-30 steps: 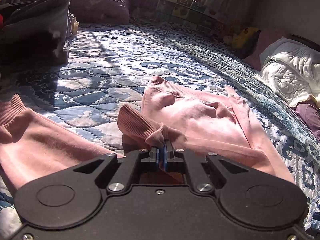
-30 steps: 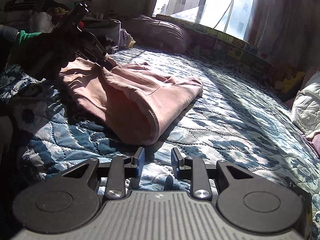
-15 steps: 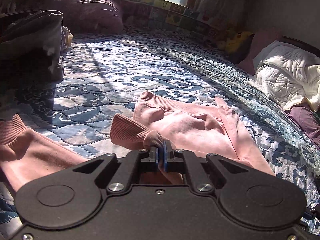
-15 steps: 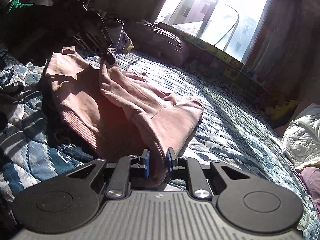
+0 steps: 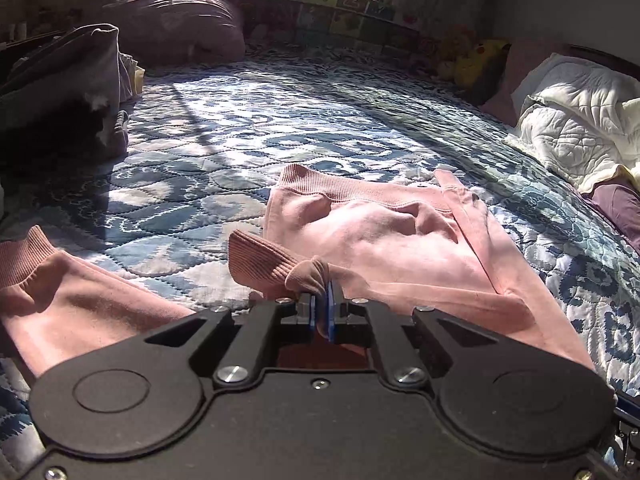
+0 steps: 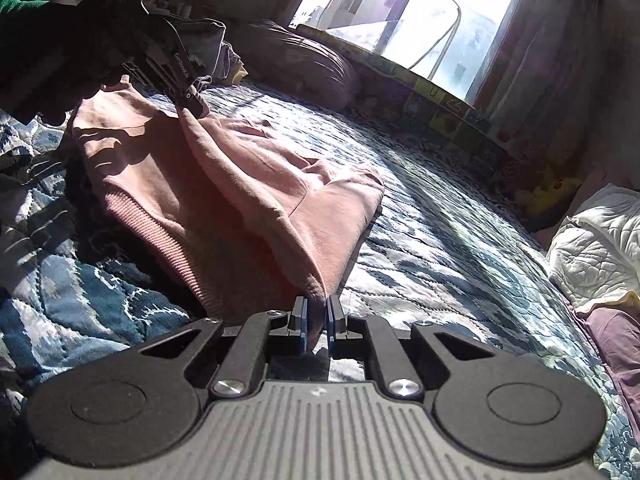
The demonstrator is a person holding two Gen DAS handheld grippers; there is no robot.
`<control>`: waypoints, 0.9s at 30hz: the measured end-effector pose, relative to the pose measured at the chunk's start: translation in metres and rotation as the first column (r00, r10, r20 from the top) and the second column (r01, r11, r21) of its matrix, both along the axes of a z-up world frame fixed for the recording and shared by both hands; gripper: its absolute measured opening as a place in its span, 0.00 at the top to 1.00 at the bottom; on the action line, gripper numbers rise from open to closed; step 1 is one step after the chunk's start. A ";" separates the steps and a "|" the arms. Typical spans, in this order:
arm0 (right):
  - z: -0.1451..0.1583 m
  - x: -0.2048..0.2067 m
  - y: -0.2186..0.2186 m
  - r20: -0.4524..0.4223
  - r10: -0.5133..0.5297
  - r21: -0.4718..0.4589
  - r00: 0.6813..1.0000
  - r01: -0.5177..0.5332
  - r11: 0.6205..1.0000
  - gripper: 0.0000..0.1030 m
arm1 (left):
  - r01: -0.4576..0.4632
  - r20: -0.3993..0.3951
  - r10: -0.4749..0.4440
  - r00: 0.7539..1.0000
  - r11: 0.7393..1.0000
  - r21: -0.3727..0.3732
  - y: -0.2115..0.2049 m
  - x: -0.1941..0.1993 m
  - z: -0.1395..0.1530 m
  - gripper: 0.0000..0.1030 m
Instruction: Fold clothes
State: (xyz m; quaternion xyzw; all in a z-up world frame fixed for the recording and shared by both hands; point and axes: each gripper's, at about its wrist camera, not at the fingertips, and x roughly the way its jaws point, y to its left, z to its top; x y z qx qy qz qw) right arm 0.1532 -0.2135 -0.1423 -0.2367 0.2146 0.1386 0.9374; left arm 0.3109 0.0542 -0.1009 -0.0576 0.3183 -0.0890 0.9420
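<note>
A pink sweatshirt (image 5: 380,240) lies on the blue quilted bedspread (image 5: 260,120). My left gripper (image 5: 322,300) is shut on one sleeve just behind its ribbed cuff (image 5: 260,256), holding it above the body of the garment. The other sleeve (image 5: 80,300) lies at the near left. In the right wrist view the sweatshirt (image 6: 240,184) stretches from the left gripper (image 6: 192,100), held by a dark-sleeved hand at the upper left, down to my right gripper (image 6: 317,308). The right gripper is shut on a folded corner of the pink fabric, with a narrow gap filled by cloth.
A dark pile of clothes (image 5: 60,92) sits at the far left of the bed, with a maroon pillow (image 5: 180,36) under the window. A white quilt (image 5: 580,128) and a yellow plush toy (image 5: 476,60) lie along the right side.
The right gripper moved in to the sweatshirt's near corner and closed on it. The left gripper kept its hold on the sleeve and lifted slightly.
</note>
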 end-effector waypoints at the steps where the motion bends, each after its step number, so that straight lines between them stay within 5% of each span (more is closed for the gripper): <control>1: 0.002 -0.003 -0.001 0.000 0.015 -0.006 1.000 -0.015 1.000 0.88 | 0.002 -0.010 -0.001 1.000 1.000 0.008 0.001 -0.001 0.000 0.93; 3: 0.007 -0.011 -0.005 -0.003 0.035 0.004 0.999 -0.035 0.999 0.78 | -0.005 -0.015 0.005 1.000 1.000 0.017 0.007 -0.006 0.003 0.76; 6: 0.013 -0.023 -0.012 0.004 0.051 0.026 0.999 -0.051 0.998 0.51 | -0.034 -0.007 0.034 0.999 0.999 0.018 0.020 -0.022 0.010 0.72; 10: 0.014 -0.021 -0.008 0.036 0.053 0.026 0.998 -0.054 0.998 0.51 | -0.084 0.030 0.083 0.996 0.996 0.004 0.030 -0.049 0.025 0.72; 14: 0.011 -0.005 0.005 0.084 0.044 0.024 0.995 -0.046 0.999 0.61 | -0.005 0.046 0.006 0.999 1.000 -0.020 0.007 -0.040 0.046 0.72; 20: 0.002 -0.001 0.019 0.041 0.087 0.014 0.995 -0.087 0.996 0.63 | 0.177 0.016 -0.176 0.984 0.981 -0.081 -0.072 0.045 0.056 0.72; 27: 0.001 -0.001 0.014 0.019 0.089 0.048 0.996 -0.090 0.995 0.63 | 0.203 -0.164 -0.233 0.959 0.963 -0.178 -0.136 0.155 0.014 0.72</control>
